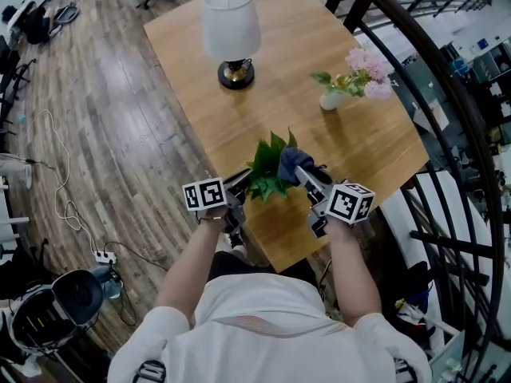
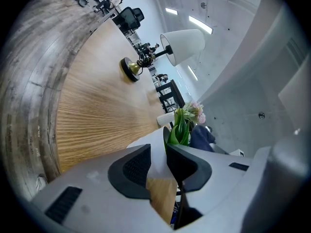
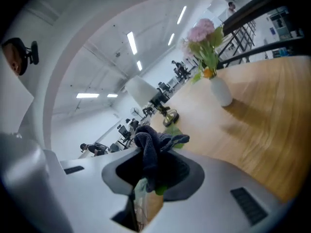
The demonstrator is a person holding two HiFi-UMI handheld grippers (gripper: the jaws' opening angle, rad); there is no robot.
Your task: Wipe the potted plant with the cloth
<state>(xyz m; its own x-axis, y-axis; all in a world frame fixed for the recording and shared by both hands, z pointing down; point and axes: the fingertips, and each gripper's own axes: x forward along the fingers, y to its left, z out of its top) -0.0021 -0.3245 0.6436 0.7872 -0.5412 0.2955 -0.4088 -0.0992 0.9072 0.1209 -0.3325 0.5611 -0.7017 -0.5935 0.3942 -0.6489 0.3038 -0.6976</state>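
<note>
Potted plant (image 1: 267, 170) first: it stands on the wooden table (image 1: 359, 134), just inside the edge nearest me and close to the near corner. It sits between my two hands, where I can reach both sides without stretching. My left tongs (image 2: 158, 157) are clamped on the white pot (image 2: 154, 139), with its wall pinched between the pads. I hold it there so the plant cannot slide or tip when the other hand rubs against it. My right tongs (image 3: 153, 166) are closed on the dark blue cloth (image 3: 155, 144). A soft wad of it sticks out past the tips, so fabric rather than hard plastic meets the foliage. From above, that wad lies against the right side of the leaves near their top. A sliver of green shows under the cloth between the jaws, and I take it for a leaf caught in the wipe. The plant itself is small: a tight, upright bunch of broad, pointed, bright green leaves rising from a plain white pot. Most of the pot is hidden from above by the leaves. The white-shaded lamp (image 1: 230, 22) and the vase of pink flowers (image 1: 331, 98) stand well apart toward the table's far side, clear of my work.
</note>
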